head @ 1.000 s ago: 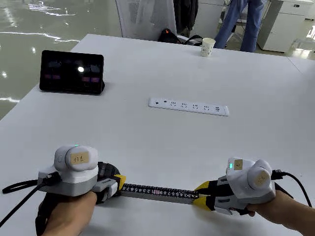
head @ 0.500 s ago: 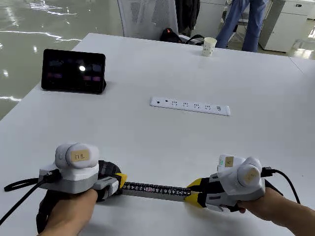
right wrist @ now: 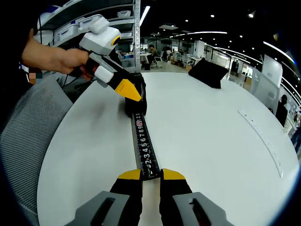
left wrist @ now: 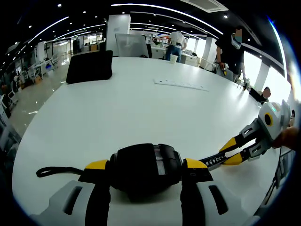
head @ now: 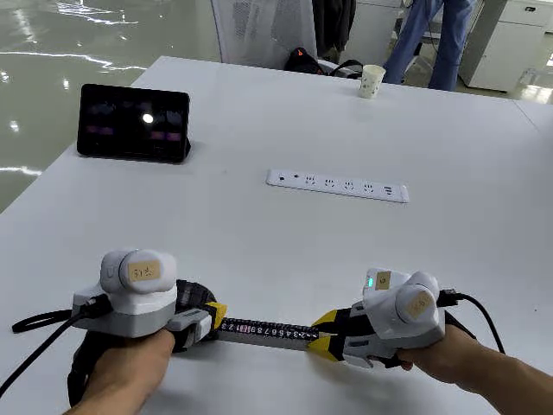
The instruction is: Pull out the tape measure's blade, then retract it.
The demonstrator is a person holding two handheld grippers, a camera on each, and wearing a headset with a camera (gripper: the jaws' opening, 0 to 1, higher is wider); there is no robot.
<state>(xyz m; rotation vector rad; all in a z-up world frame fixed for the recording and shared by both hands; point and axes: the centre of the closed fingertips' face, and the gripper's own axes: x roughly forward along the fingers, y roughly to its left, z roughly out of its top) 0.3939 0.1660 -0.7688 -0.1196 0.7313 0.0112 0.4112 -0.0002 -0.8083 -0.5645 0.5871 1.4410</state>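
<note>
My left fingers (left wrist: 97, 165) clamped the black rounded tape-measure case (left wrist: 146, 167); right fingers (right wrist: 130, 175) pinched its numbered blade (right wrist: 142, 141), partly out of the case. Retraction unfinished, I judged.

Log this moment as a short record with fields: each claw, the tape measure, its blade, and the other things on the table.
left claw: shut on the black tape measure, low at the table
right claw: shut on the blade's free end
blade: pulled out, stretched straight between the two claws, numbers facing up
other things: power strip, dark tablet propped upright, paper cup near the far edge
task stage: blade out, not yet fully retracted
</note>
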